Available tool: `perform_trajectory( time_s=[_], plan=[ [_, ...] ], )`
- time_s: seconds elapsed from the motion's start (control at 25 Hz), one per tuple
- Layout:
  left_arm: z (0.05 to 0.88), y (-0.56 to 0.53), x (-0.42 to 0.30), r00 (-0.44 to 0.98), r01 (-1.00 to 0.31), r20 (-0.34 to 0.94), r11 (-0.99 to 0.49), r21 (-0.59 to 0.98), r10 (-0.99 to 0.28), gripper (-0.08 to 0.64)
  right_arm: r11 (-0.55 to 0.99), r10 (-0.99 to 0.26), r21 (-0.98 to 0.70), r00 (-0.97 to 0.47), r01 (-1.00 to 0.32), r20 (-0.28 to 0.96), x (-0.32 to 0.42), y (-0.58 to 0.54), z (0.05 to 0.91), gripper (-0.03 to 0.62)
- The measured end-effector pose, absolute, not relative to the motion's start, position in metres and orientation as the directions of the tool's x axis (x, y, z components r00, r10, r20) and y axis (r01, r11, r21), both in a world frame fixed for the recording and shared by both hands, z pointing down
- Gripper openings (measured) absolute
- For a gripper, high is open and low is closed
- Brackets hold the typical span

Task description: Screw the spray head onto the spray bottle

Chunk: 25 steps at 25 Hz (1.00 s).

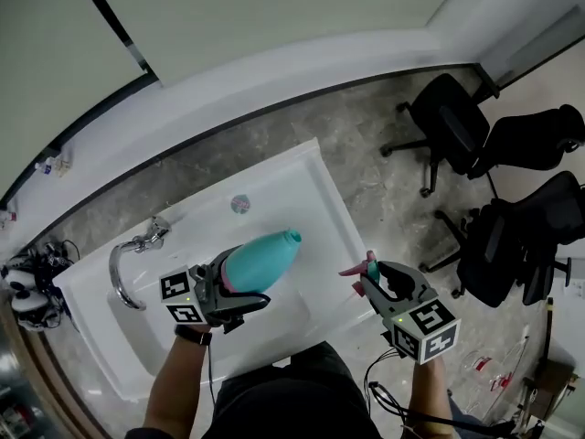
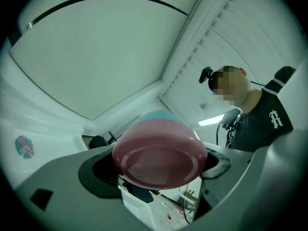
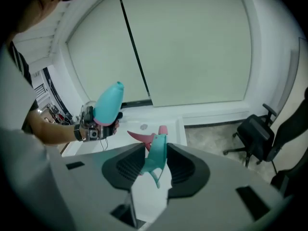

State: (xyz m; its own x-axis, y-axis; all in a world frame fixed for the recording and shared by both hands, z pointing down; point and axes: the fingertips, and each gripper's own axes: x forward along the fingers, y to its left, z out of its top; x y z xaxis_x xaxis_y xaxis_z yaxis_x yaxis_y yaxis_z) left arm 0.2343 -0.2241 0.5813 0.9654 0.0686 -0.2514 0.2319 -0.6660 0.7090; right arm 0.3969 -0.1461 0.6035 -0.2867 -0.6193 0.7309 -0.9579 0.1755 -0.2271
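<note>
Counting from the biggest down, one white sink (image 1: 292,190) fills the middle of the head view, and three black office chairs (image 1: 448,122) stand grouped on the floor to its right. One curved metal faucet (image 1: 123,263) rises at the sink's left end.

Two grippers are raised over the basin. The left gripper (image 1: 227,289) is clamped round the pink base of the one teal spray bottle (image 1: 260,259). The bottle is tilted above the sink with its neck pointing away towards the far right. The right gripper (image 3: 156,165) has its jaws narrowed onto the single spray head (image 3: 156,155), teal with a pink trigger, and the pads press its sides. It hangs near the sink's right edge, apart from the bottle. One round drain (image 1: 240,204) sits in the basin floor.

Grey mottled floor (image 1: 366,144) surrounds the sink. A pale wall (image 1: 274,16) with a white skirting curves behind it.
</note>
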Motion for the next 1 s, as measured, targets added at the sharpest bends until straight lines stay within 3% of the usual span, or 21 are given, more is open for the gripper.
perform_trajectory(
  time_s=[0.48, 1.0],
  plan=[
    [0.492, -0.156, 0.174, 0.907, 0.339, -0.417, -0.690, 0.639, 0.059, 0.457, 0.266, -0.868, 0.031, -0.226, -0.963, 0.443, 0.367, -0.164, 0.386, 0.143],
    [0.451, -0.120, 0.142, 0.868, 0.390, -0.491, -0.723, 0.571, 0.080, 0.457, 0.334, -0.890, 0.126, -0.269, -0.934, 0.367, 0.305, -0.141, 0.326, 0.144]
  ],
)
